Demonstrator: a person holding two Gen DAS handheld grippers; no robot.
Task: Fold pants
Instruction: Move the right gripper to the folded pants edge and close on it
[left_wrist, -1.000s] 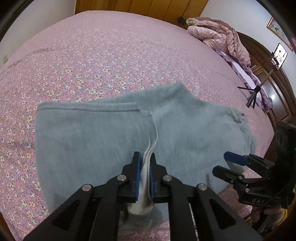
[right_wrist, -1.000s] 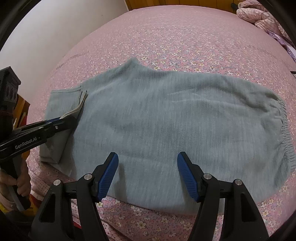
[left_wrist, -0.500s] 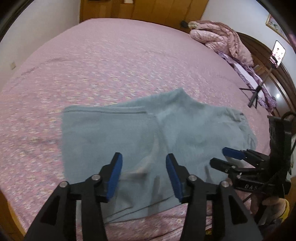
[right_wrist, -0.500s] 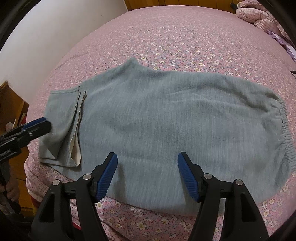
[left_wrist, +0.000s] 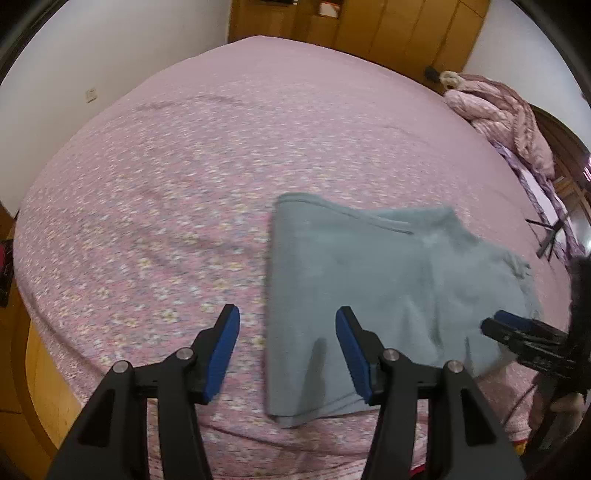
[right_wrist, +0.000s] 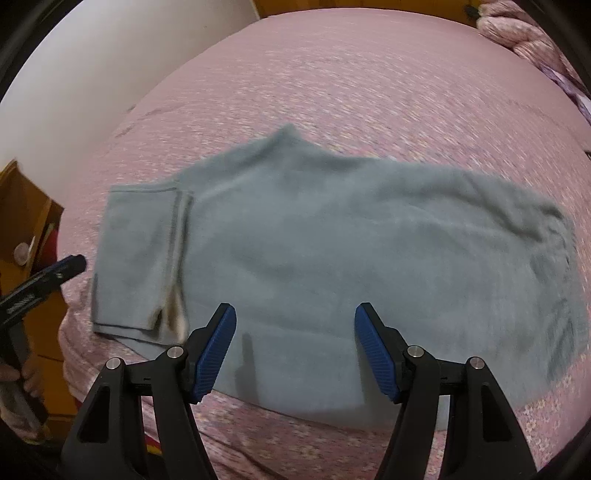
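Our left gripper (left_wrist: 287, 345) and right gripper (right_wrist: 295, 347) both hang with jaws wide apart, holding nothing. The grey-blue pants (right_wrist: 332, 251) lie across the middle of the frame on the pink floral bed (right_wrist: 369, 92), leg ends already folded over at left. We risk that loose flap (right_wrist: 136, 254) springing back if the next pinch drags the cloth.

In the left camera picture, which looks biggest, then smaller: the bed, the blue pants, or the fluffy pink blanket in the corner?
1. bed
2. pants
3. blanket, though it lies farthest from the camera, so it may really be bigger than it looks.
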